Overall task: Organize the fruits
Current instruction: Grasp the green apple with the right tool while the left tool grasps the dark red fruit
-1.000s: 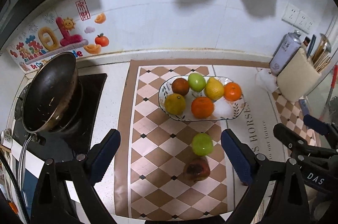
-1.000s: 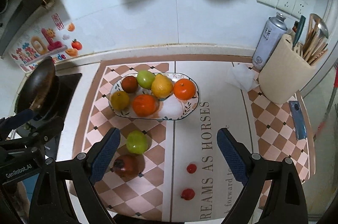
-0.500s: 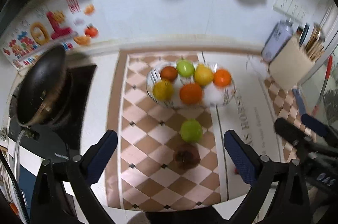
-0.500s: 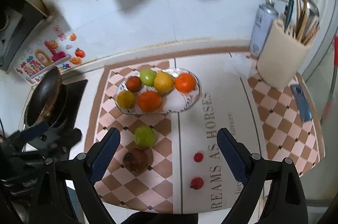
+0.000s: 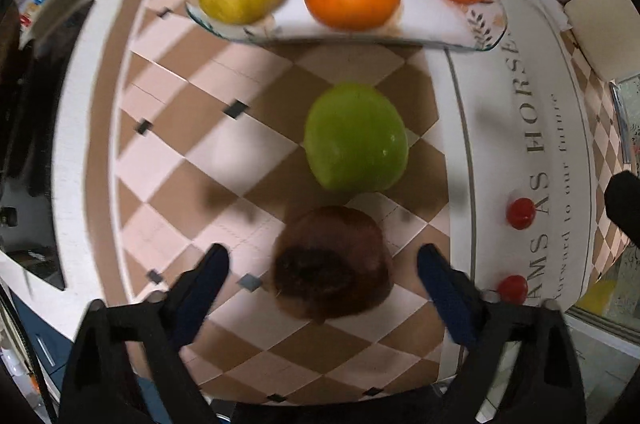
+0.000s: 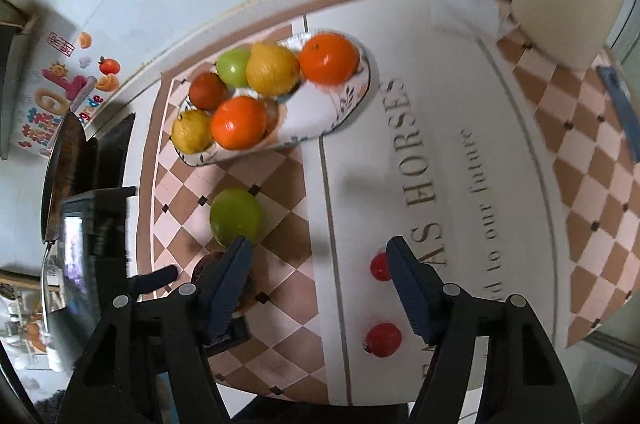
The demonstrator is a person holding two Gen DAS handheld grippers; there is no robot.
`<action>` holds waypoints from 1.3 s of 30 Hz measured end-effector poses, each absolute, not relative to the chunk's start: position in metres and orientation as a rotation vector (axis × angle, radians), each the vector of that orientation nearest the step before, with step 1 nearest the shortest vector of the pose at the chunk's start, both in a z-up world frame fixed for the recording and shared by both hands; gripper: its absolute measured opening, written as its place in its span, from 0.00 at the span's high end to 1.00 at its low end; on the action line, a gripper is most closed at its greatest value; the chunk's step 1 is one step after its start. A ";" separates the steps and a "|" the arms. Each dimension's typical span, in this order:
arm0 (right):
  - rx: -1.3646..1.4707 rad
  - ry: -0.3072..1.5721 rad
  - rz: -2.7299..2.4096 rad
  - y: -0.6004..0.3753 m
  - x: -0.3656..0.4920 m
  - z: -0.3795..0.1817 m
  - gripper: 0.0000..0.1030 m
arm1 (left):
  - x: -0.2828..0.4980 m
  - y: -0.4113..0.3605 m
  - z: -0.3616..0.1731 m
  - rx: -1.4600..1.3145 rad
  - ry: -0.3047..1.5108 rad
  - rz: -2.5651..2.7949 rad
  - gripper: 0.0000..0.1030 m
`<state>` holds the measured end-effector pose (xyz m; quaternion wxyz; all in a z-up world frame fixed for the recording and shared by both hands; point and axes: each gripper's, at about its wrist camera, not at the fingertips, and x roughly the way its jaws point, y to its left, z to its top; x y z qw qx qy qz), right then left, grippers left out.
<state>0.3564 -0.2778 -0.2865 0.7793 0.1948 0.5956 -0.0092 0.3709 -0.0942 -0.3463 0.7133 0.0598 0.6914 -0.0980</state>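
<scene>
while the brown fruit (image 5: 332, 264) sits on the checkered mat (image 5: 200, 128) below the plate (image 5: 484, 28), the left gripper (image 5: 322, 260) straddles it, jaws just narrowing, not touching. right gripper (image 6: 318, 256) likewise closing, empty. an off-centre squeeze might roll it into the green apple (image 5: 356, 136).

Left gripper (image 5: 322, 260) and right gripper (image 6: 318, 254), jaws just closing, still apart

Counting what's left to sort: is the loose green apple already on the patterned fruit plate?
No, the green apple lies on the checkered mat, short of the plate.
</scene>
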 end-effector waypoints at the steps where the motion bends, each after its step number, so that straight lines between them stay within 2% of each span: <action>1: 0.434 1.302 -0.014 -0.278 0.360 -0.293 0.30 | 0.372 -0.094 -0.349 0.131 1.535 -0.218 0.33; 2: 0.446 1.312 -0.009 -0.278 0.362 -0.297 0.30 | 0.372 -0.092 -0.350 0.095 1.532 -0.240 0.39; 8: 0.528 1.379 0.071 -0.266 0.385 -0.326 0.30 | 0.366 -0.059 -0.342 0.117 1.479 -0.147 0.40; 17: 0.516 1.512 0.219 -0.189 0.440 -0.376 0.29 | 0.372 0.007 -0.348 -0.070 1.519 -0.027 0.39; 20: 0.443 1.544 0.209 -0.174 0.448 -0.390 0.32 | 0.371 0.009 -0.349 -0.081 1.513 -0.036 0.39; 21: 0.421 1.546 0.205 -0.171 0.448 -0.391 0.39 | 0.371 0.009 -0.349 -0.077 1.513 -0.041 0.39; 22: 0.403 1.542 0.198 -0.171 0.447 -0.392 0.42 | 0.371 0.009 -0.350 -0.073 1.512 -0.048 0.39; 27: 0.440 1.519 0.183 -0.183 0.438 -0.395 0.42 | 0.388 0.008 -0.347 -0.089 1.537 -0.062 0.40; 33: 0.575 1.446 0.125 -0.239 0.435 -0.373 0.42 | 0.417 -0.030 -0.306 -0.128 1.494 -0.175 0.41; 34: 0.595 1.430 0.115 -0.251 0.434 -0.368 0.42 | 0.424 -0.040 -0.295 -0.138 1.482 -0.209 0.42; 36: 0.639 1.393 0.093 -0.272 0.437 -0.358 0.42 | 0.438 -0.056 -0.276 -0.151 1.455 -0.269 0.60; 39: 0.685 1.345 0.061 -0.296 0.449 -0.346 0.42 | 0.472 -0.081 -0.249 -0.140 1.397 -0.328 0.60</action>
